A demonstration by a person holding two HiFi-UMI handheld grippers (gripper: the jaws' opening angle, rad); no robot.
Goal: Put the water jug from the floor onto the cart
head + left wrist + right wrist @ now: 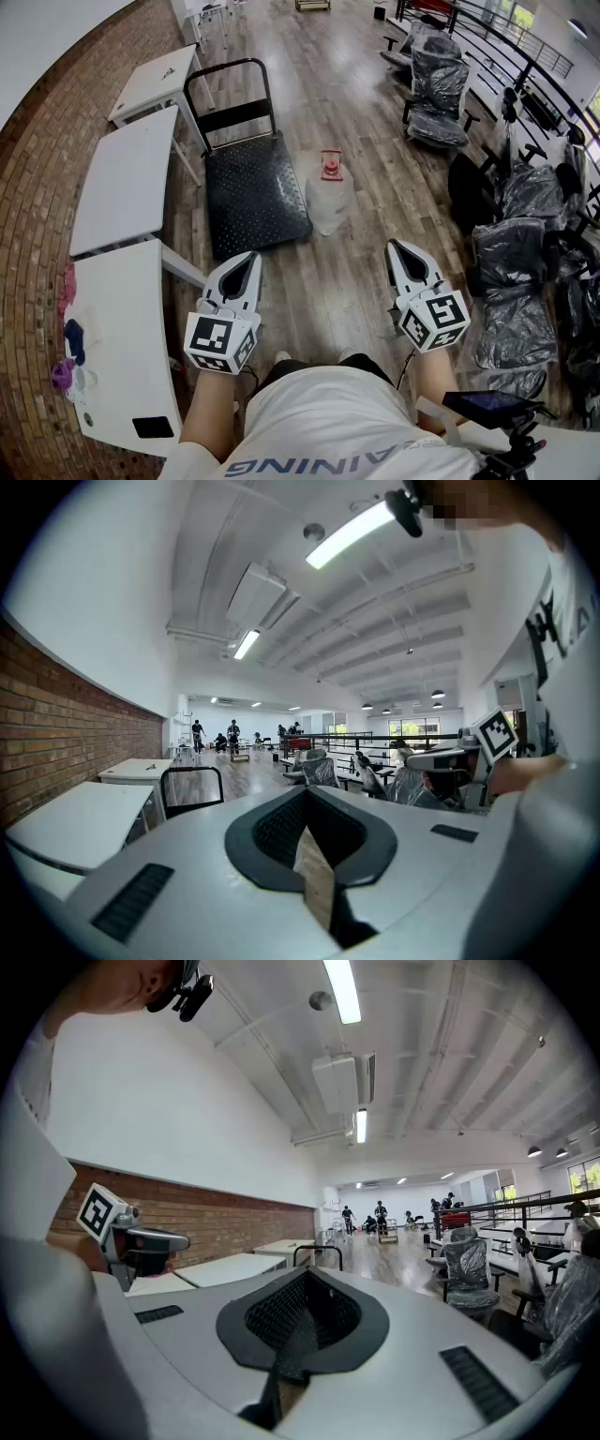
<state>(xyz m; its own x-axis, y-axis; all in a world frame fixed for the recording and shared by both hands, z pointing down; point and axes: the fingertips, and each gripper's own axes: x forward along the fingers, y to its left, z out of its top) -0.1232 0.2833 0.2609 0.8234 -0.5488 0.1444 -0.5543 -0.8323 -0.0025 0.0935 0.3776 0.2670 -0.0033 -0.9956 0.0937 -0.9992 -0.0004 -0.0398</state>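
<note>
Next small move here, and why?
Probably move the left gripper and right gripper, both shut and empty, forward toward the clear water jug with red cap: it stands on the floor beside the black platform cart, apart from both.

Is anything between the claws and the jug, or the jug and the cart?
Nothing visible: bare wooden floor separates the left claw and right claw from the clear red-capped water jug, standing beside the black flat cart.

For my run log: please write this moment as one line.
jug: on floor beside cart | left gripper: shut, empty | right gripper: shut, empty
</note>
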